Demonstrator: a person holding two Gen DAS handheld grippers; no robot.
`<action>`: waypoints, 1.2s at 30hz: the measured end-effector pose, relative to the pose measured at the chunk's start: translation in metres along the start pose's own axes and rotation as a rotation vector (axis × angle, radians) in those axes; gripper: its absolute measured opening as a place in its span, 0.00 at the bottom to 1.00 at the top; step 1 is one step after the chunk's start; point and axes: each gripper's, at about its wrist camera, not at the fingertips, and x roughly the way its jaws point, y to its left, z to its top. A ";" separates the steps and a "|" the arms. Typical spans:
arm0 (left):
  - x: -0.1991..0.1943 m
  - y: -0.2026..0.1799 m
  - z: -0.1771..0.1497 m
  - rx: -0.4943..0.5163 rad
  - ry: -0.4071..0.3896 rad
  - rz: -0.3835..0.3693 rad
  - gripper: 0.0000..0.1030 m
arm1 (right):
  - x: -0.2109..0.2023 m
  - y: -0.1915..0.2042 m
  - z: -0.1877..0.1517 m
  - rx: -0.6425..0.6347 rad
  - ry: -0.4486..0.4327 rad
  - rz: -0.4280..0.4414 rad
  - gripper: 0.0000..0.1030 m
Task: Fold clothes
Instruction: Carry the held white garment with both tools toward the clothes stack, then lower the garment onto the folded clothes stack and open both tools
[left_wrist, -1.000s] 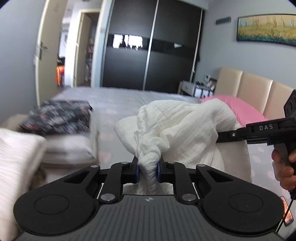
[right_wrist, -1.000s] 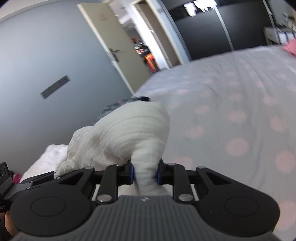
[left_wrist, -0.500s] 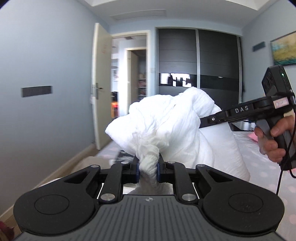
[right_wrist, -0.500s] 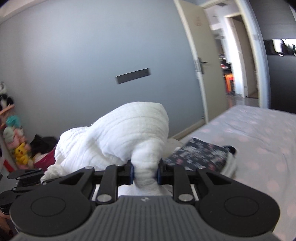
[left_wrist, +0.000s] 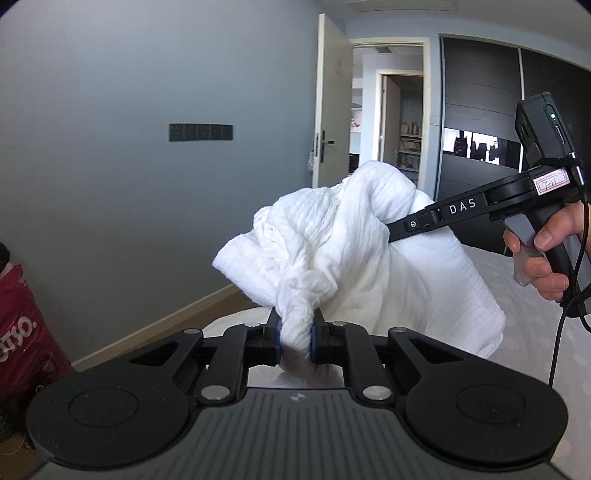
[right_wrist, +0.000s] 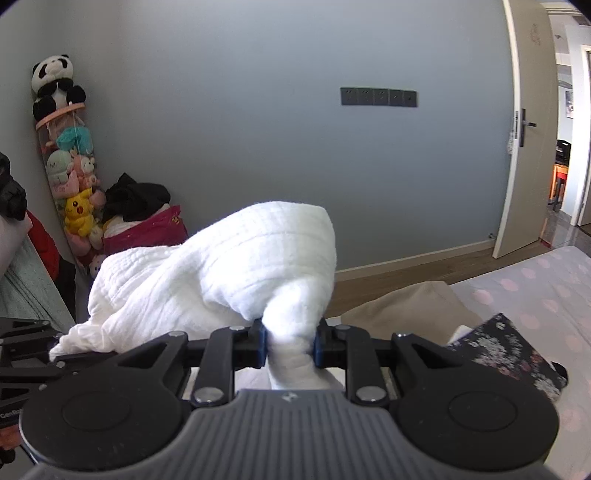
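A: A white crinkled garment hangs bunched in mid-air, pinched at two points. The left gripper has its blue-padded fingers closed tight on a twisted rope of the cloth.

B: And the right gripper?

A: Clamped on another thick fold of the same garment, which billows up and away to the left in its own view. From the left camera, its black arm reaches in from the right, with a hand wrapped round the grip.

B: What lies behind?

A: A grey wall with a dark socket strip, an open door at far right, and plush toys stacked in the far left corner. Near right, a folded dark floral garment rests on the pink-dotted bed.
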 end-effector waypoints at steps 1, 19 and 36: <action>0.005 0.005 -0.001 -0.001 0.006 0.018 0.10 | 0.012 -0.001 -0.001 -0.001 0.011 0.000 0.27; 0.049 0.083 -0.026 -0.260 0.147 -0.027 0.29 | 0.026 -0.039 -0.022 0.140 -0.040 -0.175 0.65; 0.123 0.072 -0.028 -0.186 0.216 -0.109 0.19 | 0.086 -0.059 -0.085 0.250 0.111 -0.227 0.54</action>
